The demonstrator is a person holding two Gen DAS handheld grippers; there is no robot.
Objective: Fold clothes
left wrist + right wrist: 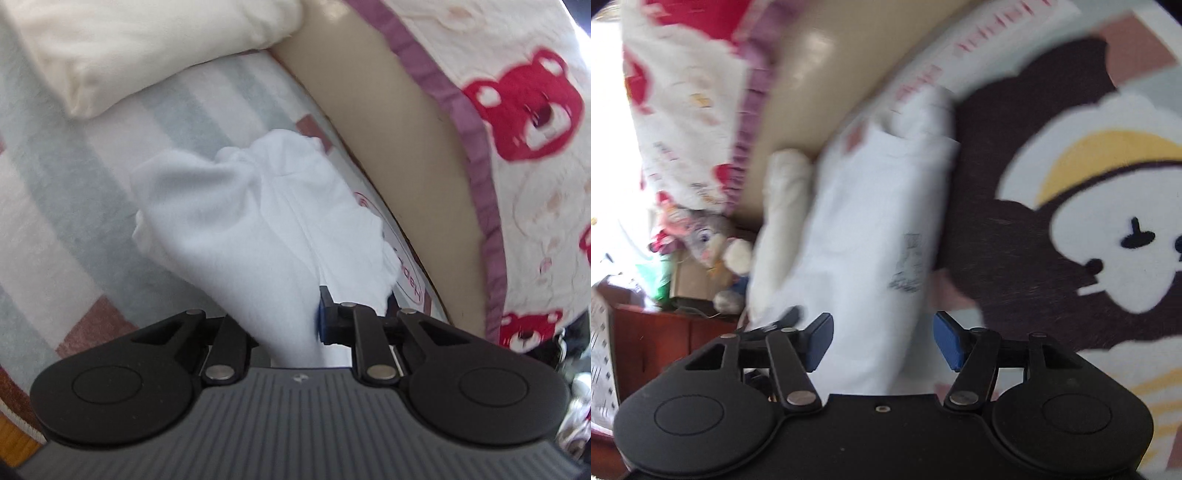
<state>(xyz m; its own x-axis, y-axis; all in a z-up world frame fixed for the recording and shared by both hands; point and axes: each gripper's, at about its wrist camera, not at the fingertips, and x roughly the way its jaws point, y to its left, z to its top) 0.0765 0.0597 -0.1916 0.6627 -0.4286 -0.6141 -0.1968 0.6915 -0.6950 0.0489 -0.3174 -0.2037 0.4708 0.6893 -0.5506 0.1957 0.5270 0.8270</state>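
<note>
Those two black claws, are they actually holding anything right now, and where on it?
The left gripper pinches the white garment at a bunched end near its fingers. The right gripper stands open; the white cloth passes between its blue pads unclamped.

The left tool (295,321) has a ribbed grey housing, with black teardrop plates at four and eight o'clock; black link arms carry silver rivets; one blue pad (322,317) shows; the right tool (882,341) has a smooth black housing with a centre screw, matching plates, silver rivets, two blue pads (820,341).
</note>
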